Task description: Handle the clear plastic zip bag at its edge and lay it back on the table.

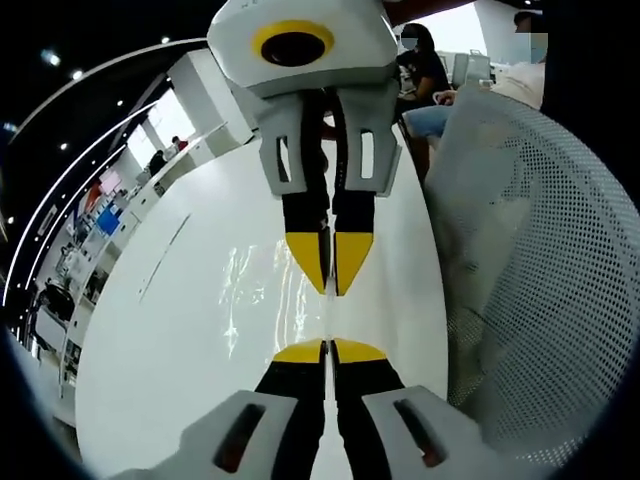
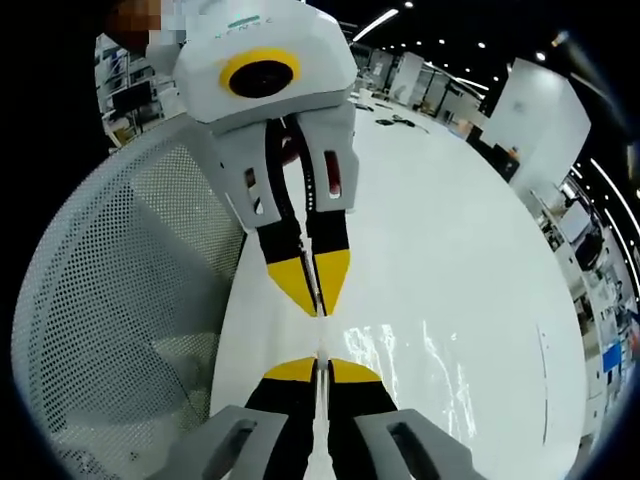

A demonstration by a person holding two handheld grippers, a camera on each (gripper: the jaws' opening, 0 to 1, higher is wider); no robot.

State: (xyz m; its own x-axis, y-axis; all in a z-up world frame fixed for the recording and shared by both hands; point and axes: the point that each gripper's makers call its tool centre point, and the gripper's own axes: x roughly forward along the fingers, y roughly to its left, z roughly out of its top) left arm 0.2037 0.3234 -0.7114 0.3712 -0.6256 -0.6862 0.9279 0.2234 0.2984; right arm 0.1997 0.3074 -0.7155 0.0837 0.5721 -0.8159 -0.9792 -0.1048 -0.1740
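Observation:
The clear plastic zip bag (image 1: 262, 300) shows as faint shiny creases over the white table (image 1: 180, 330). A thin edge of it runs between the two grippers, which face each other tip to tip. My left gripper (image 1: 328, 350) rises from the bottom of the left gripper view, jaws pressed together on that edge. The right gripper (image 1: 330, 280) comes down from the top, also closed on it. In the right gripper view my right gripper (image 2: 317, 368) is shut on the bag (image 2: 400, 365), and the left gripper (image 2: 315, 298) meets it from above.
A white perforated mesh chair back (image 1: 530, 260) stands close beside the table edge, also seen as the mesh chair (image 2: 110, 300). People sit far off (image 1: 420, 60). Desks and shelves line the far side of the room (image 2: 600, 300).

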